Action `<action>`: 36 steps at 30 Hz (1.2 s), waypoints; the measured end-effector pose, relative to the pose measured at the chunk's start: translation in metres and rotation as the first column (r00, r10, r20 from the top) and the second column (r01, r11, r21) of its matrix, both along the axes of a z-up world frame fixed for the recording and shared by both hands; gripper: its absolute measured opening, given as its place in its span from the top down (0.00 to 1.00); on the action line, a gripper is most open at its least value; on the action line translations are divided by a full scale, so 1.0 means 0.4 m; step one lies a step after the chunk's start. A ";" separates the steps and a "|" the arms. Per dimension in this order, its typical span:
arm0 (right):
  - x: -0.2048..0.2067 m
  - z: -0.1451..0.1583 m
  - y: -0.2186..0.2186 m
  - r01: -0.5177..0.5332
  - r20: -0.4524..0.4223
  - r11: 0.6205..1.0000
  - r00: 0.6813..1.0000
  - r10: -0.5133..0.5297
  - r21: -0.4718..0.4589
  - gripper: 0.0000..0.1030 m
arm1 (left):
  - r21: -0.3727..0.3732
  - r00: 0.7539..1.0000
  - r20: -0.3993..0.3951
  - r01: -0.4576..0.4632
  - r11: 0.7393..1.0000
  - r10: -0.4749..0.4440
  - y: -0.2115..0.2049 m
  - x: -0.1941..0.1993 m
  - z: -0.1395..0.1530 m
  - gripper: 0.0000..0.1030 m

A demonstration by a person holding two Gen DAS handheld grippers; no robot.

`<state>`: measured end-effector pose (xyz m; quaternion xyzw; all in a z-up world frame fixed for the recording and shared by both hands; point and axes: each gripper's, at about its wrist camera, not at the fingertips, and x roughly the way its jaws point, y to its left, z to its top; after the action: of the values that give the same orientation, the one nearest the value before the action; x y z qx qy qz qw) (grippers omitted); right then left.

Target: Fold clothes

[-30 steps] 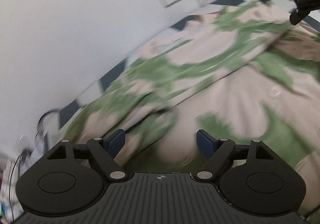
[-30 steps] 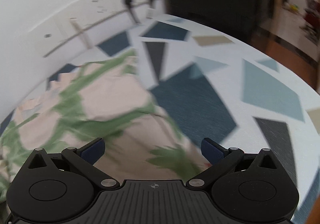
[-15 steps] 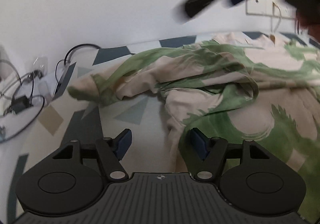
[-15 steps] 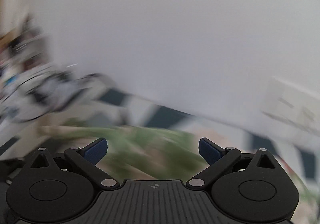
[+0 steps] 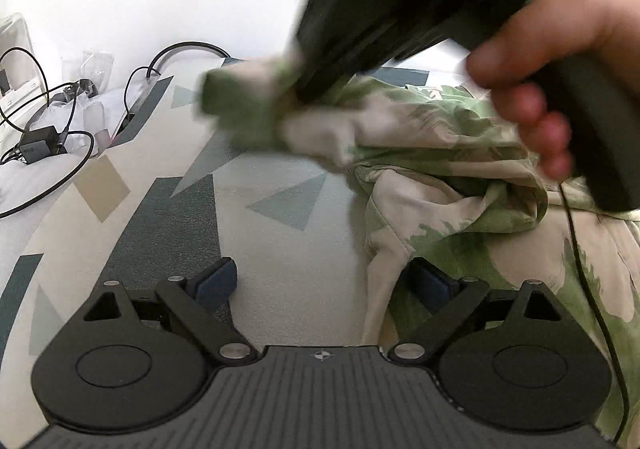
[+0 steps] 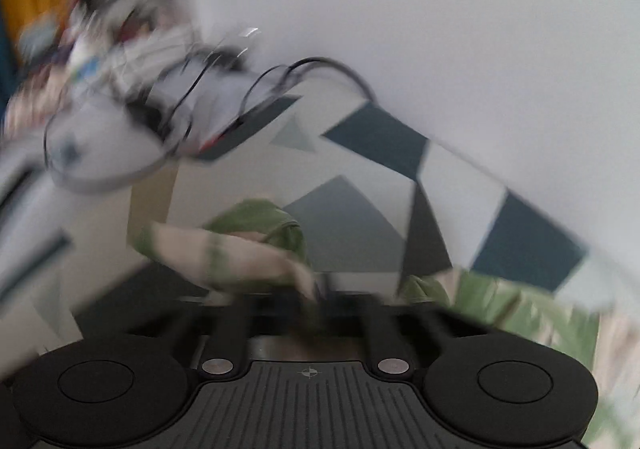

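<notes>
Now right tool [image 6: 316,301] pinches shirt [image 5: 460,153]; left tool [image 5: 320,281] gapes empty.

My left gripper [image 5: 322,283]: black ribbed body, two round discs, silver screws, blue finger pads [image 5: 216,281].
My right gripper [image 6: 320,299]: same black build.
Cable [image 5: 588,289]: thin, black.

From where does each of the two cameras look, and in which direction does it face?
Left wrist: sits on the open left gripper, looking across the patterned table at the shirt; the person's hand holding the right gripper shows.
Right wrist: sits on the right gripper, shut on the shirt's sleeve, facing the wall; blurred.
Both share shirt, table and cables.
</notes>
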<state>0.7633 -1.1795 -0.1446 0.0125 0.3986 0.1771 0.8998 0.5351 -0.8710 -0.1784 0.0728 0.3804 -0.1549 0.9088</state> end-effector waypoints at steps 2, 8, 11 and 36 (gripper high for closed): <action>-0.045 0.045 -0.093 0.140 0.060 0.986 0.988 -0.146 0.092 0.97 | 0.002 1.000 -0.006 -0.001 1.000 0.001 0.000 0.003 0.000 0.06; -0.323 0.161 -0.467 0.508 0.183 0.784 0.785 -0.592 0.357 0.97 | 0.007 1.000 -0.022 -0.004 1.000 0.004 -0.001 0.012 0.001 0.00; -0.503 0.110 -0.631 0.690 0.102 0.622 0.636 -0.765 0.371 0.86 | 0.008 1.000 -0.027 -0.002 1.000 0.002 0.000 0.017 0.000 0.00; -0.463 -0.043 -0.824 0.858 -0.130 0.476 0.503 -0.854 0.191 0.18 | 0.018 0.998 -0.062 -0.003 1.000 0.004 -0.003 0.033 0.004 0.00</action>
<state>0.5781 -1.5092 -0.1619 0.3151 0.3232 -0.2502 0.8565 0.5483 -0.8723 -0.1768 0.0755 0.4102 -0.1520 0.8961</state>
